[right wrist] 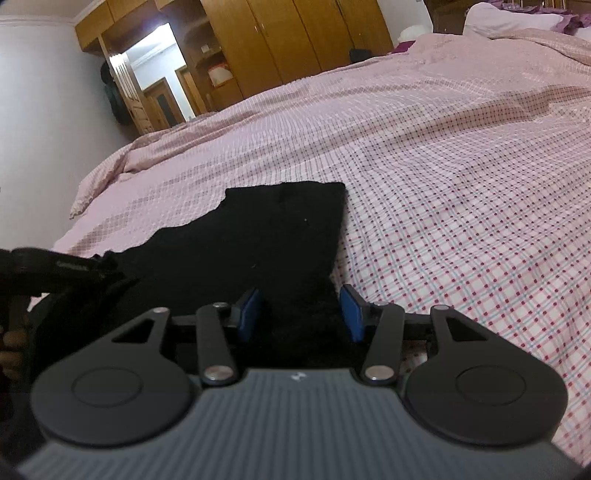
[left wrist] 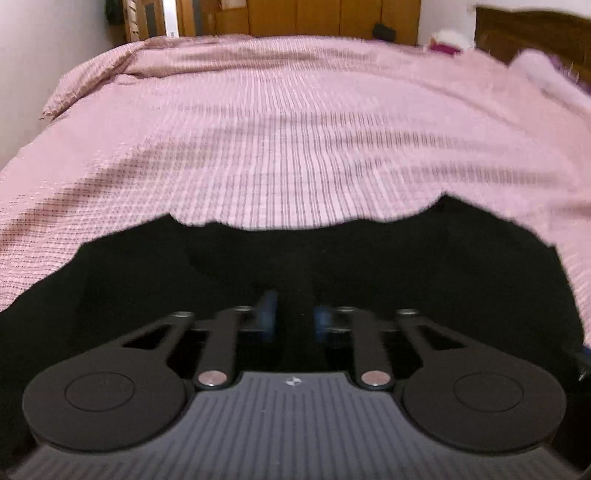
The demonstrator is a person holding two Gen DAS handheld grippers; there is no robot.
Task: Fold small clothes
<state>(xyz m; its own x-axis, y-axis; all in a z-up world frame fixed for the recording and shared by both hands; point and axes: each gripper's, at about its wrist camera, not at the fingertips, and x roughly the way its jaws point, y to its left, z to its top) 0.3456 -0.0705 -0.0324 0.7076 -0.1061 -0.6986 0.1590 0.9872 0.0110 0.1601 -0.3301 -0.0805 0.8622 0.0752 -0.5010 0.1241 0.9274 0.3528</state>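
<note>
A black garment lies flat on the pink checked bedspread, one narrow end pointing away from me. My right gripper is open, its blue pads on either side of the garment's near edge, with black cloth between them. In the left wrist view the same black garment fills the lower middle. My left gripper sits low over it with the blue pads a narrow gap apart; dark cloth lies between them, and I cannot tell whether they pinch it. The left gripper also shows at the right wrist view's left edge.
The bed stretches far ahead, its cover rumpled at the far left. Wooden wardrobes and an open doorway stand beyond it. A dark wooden headboard and pillows are at the right.
</note>
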